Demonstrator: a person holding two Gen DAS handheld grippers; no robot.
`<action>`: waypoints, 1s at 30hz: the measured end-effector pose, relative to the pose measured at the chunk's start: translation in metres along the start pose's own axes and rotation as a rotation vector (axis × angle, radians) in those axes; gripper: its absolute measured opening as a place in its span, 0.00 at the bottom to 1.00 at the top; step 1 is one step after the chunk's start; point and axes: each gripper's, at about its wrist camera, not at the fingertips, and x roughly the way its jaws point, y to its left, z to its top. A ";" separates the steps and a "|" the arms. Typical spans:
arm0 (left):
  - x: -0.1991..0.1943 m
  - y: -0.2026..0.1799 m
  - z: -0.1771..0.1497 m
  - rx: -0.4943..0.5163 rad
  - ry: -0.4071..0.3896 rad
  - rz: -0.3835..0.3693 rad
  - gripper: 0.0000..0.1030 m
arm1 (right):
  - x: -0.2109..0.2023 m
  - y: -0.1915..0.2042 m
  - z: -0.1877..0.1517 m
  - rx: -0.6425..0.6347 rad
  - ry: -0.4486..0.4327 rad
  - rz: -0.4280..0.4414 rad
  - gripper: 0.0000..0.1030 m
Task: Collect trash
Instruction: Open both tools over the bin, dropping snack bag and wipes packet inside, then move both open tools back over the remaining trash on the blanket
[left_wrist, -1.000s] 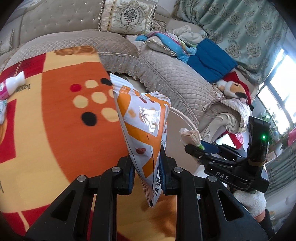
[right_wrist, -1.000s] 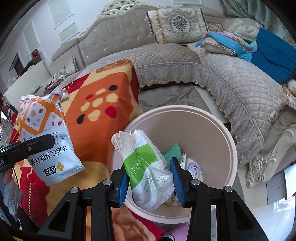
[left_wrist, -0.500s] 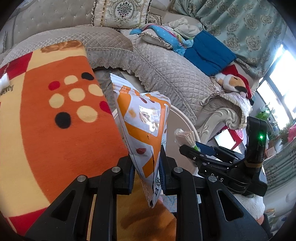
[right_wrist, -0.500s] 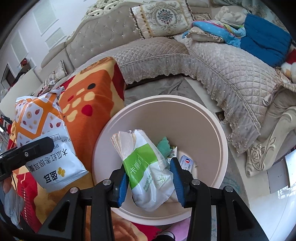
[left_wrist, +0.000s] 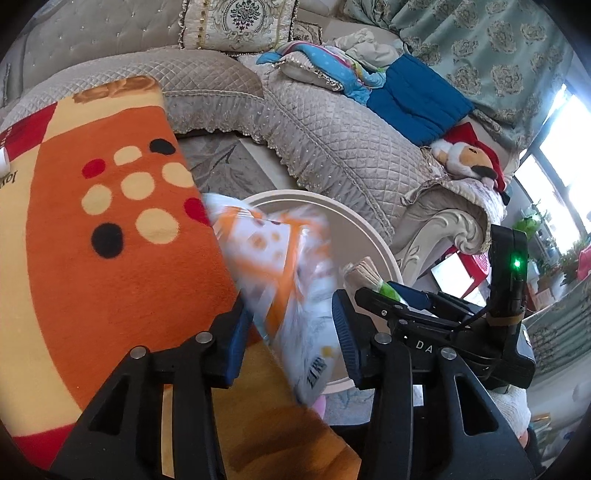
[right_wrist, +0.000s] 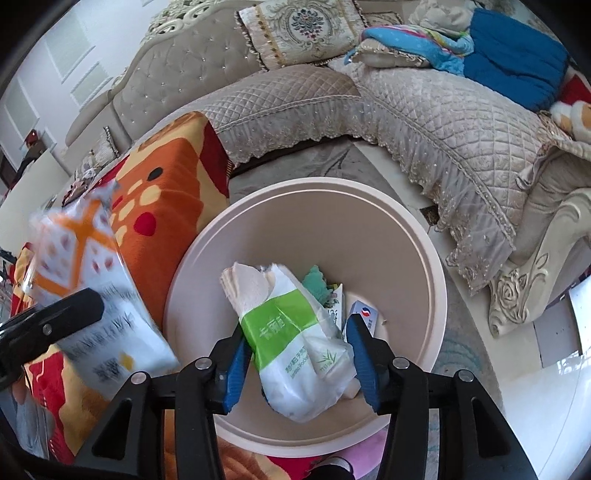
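My left gripper (left_wrist: 290, 332) has its jaws spread wide. The orange-and-white snack bag (left_wrist: 284, 280) is blurred between them, tilted and loose, beside the rim of the beige round bin (left_wrist: 373, 240). It also shows in the right wrist view (right_wrist: 92, 295), by the left finger (right_wrist: 55, 325). My right gripper (right_wrist: 299, 354) is over the bin (right_wrist: 417, 258), its jaws wider apart around the green-and-white tissue pack (right_wrist: 295, 339), which still sits between the pads. Several scraps lie in the bin bottom (right_wrist: 354, 306).
An orange patterned blanket (left_wrist: 92, 229) covers the surface at left. A quilted beige sofa (left_wrist: 332, 129) with cushions, blue bedding (left_wrist: 417, 99) and a plush toy (left_wrist: 465, 155) curves behind the bin. Grey rug and white floor lie around it.
My left jaws have opened and the snack bag is slipping down, blurred. My right jaws have widened around the tissue pack. Both grippers shifted closer over the bin.
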 end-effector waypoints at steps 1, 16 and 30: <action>0.000 0.000 -0.001 -0.002 -0.001 0.000 0.41 | 0.000 0.000 0.000 0.001 0.001 -0.001 0.48; -0.016 0.012 -0.007 -0.013 -0.026 0.034 0.41 | -0.005 0.013 0.000 -0.010 -0.001 -0.007 0.62; -0.053 0.061 -0.020 -0.064 -0.077 0.126 0.41 | -0.016 0.078 -0.001 -0.113 -0.014 0.038 0.63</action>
